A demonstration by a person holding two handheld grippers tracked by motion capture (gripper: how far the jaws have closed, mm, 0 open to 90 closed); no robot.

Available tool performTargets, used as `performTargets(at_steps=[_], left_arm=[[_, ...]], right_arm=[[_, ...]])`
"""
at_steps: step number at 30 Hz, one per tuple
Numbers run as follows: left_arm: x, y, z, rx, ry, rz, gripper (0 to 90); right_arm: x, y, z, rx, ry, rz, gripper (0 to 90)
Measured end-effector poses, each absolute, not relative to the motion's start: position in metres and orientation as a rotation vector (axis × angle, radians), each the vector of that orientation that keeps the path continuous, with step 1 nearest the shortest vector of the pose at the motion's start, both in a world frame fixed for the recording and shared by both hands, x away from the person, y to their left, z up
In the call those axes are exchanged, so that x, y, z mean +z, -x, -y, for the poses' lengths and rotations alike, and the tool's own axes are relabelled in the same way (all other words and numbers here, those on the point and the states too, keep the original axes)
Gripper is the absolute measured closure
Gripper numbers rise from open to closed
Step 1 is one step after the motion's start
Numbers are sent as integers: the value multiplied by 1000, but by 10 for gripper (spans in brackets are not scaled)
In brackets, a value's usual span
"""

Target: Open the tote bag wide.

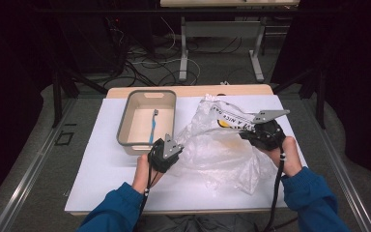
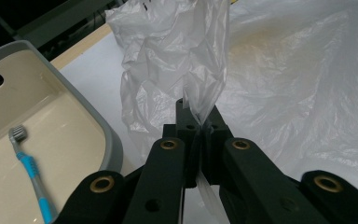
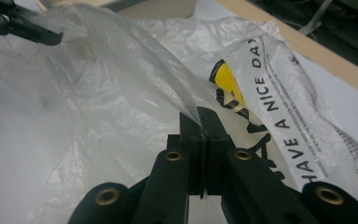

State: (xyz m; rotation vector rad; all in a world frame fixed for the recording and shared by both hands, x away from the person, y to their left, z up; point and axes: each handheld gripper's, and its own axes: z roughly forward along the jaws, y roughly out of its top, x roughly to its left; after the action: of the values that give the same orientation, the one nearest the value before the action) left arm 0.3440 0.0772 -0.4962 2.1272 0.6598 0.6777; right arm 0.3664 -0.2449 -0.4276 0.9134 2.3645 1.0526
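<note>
High view: both hand-held grippers [image 1: 178, 145] [image 1: 245, 129] clamped on plastic bag [image 1: 212, 145].

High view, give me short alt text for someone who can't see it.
A person in blue sleeves holds a crumpled clear plastic bag over a white table, pinching it with the left gripper and the right gripper. Left of the bag, a grey-rimmed tub holds a blue toothbrush.
</note>
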Motion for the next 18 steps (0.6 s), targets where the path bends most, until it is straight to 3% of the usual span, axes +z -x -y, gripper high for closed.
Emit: performTargets(at_steps=[5, 6, 7, 9, 10, 18], left_arm=[[-501, -348, -73, 624, -2158, -664, 841], [-502, -348, -73, 617, -2173, -664, 793], [-502, -348, -71, 617, -2175, -665, 674], [-502, -344, -71, 605, -2199, -656, 620], [-502, -342, -69, 610, -2196, -656, 498], [-497, -320, -74, 563, -2257, -660, 316]], right_arm=[[-431, -369, 247, 1052, -942, -2341, 900], [-431, -369, 249, 1058, -943, -2324, 900], [-429, -369, 251, 1069, -957, -2312, 900], [-428, -369, 252, 1073, -955, -2308, 900], [-427, -369, 254, 1070, -959, -2298, 900], [-421, -364, 257, 1087, -965, -2267, 900]])
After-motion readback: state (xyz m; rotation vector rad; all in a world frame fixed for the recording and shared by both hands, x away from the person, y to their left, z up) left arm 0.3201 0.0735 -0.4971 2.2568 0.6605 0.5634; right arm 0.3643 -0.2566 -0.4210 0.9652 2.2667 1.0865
